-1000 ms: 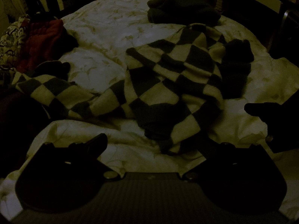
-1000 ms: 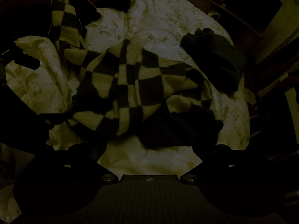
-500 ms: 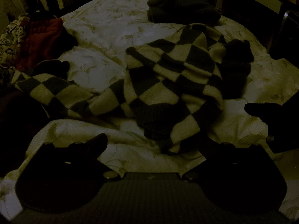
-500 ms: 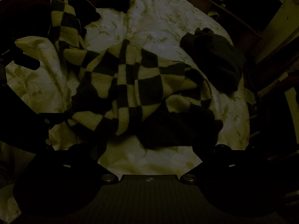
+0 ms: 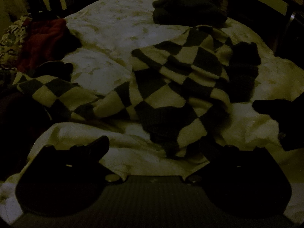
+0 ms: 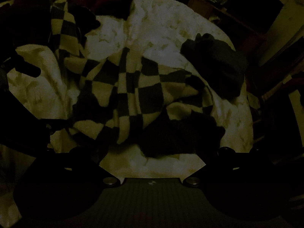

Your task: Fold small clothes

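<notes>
A black-and-cream checkered sweater (image 5: 171, 87) lies crumpled on the cloth-covered round table (image 5: 117, 24), one sleeve stretched out to the left (image 5: 57, 95). My left gripper (image 5: 161, 150) is open and hovers just short of the sweater's near hem. In the right wrist view the same sweater (image 6: 129, 95) fills the middle, with a dark sleeve end (image 6: 176, 134) nearest. My right gripper (image 6: 153, 155) is open just in front of that dark part. Each gripper shows in the other's view: the right gripper (image 5: 269, 108) and the left gripper (image 6: 28, 70).
The room is very dim. A dark folded garment (image 5: 186, 9) sits at the table's far side, also visible as a dark garment (image 6: 218, 66) on the right. A red garment (image 5: 43, 39) lies at the left edge. Furniture surrounds the table.
</notes>
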`<state>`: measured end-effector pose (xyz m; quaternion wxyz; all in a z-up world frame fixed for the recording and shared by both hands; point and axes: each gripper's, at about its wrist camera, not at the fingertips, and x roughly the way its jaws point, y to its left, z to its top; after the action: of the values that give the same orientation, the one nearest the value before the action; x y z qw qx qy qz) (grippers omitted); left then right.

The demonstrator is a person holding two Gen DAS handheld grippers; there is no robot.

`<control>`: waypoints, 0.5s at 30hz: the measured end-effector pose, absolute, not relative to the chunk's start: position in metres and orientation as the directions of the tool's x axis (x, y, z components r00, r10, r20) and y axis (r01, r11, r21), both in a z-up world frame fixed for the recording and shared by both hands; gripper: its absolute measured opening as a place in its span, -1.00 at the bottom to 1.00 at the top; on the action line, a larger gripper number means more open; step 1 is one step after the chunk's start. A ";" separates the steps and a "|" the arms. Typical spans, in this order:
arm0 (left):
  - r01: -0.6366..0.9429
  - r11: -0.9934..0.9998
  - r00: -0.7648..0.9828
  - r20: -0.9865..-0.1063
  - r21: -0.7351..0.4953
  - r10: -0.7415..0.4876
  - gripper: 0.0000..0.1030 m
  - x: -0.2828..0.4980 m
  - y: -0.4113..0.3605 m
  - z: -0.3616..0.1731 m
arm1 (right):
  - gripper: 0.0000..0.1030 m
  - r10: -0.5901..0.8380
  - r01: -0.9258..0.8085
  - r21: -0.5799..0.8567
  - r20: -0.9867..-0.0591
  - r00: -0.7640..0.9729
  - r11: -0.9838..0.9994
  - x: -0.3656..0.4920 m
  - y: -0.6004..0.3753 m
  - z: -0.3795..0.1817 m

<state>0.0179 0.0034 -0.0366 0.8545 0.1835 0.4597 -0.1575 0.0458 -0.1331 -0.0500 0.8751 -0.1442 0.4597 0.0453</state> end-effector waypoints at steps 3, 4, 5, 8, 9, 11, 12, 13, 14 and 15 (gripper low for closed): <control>0.413 0.898 0.526 -0.845 0.154 -0.097 1.00 0.024 0.010 -0.039 | 1.00 -0.053 -0.201 -0.206 -0.812 0.582 0.958 0.045 -0.137 -0.051; 0.407 0.902 0.526 -0.845 0.147 -0.100 1.00 0.025 0.013 -0.040 | 1.00 -0.048 -0.199 -0.203 -0.807 0.589 0.959 0.044 -0.138 -0.051; 0.404 0.904 0.529 -0.842 0.140 -0.106 1.00 0.027 0.015 -0.041 | 1.00 -0.043 -0.197 -0.198 -0.802 0.595 0.960 0.044 -0.139 -0.051; 0.406 0.904 0.543 -0.831 0.137 -0.117 1.00 0.028 0.023 -0.047 | 1.00 -0.009 -0.211 -0.180 -0.780 0.625 0.961 0.042 -0.142 -0.050; 0.401 0.905 0.547 -0.830 0.142 -0.112 1.00 0.028 0.026 -0.050 | 1.00 0.005 -0.218 -0.175 -0.769 0.639 0.960 0.040 -0.143 -0.050; 0.380 0.913 0.558 -0.824 0.148 -0.098 1.00 0.031 0.031 -0.054 | 1.00 0.025 -0.224 -0.165 -0.751 0.660 0.961 0.039 -0.146 -0.052; 0.373 0.916 0.561 -0.822 0.145 -0.099 1.00 0.032 0.034 -0.056 | 1.00 0.032 -0.223 -0.158 -0.744 0.668 0.962 0.039 -0.148 -0.054; 0.372 0.918 0.560 -0.822 0.135 -0.106 1.00 0.033 0.036 -0.058 | 1.00 0.039 -0.221 -0.151 -0.738 0.674 0.964 0.039 -0.149 -0.055; 0.372 0.920 0.554 -0.825 0.125 -0.112 1.00 0.035 0.037 -0.059 | 1.00 0.051 -0.220 -0.138 -0.730 0.681 0.966 0.039 -0.151 -0.056; 0.374 0.920 0.549 -0.828 0.115 -0.120 1.00 0.036 0.038 -0.060 | 1.00 0.066 -0.222 -0.123 -0.723 0.688 0.967 0.040 -0.152 -0.056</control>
<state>0.0359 0.0382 -0.0604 0.8687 0.1401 0.4534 -0.1419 0.0397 -0.1519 -0.0560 0.9131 -0.1005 0.3873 0.0787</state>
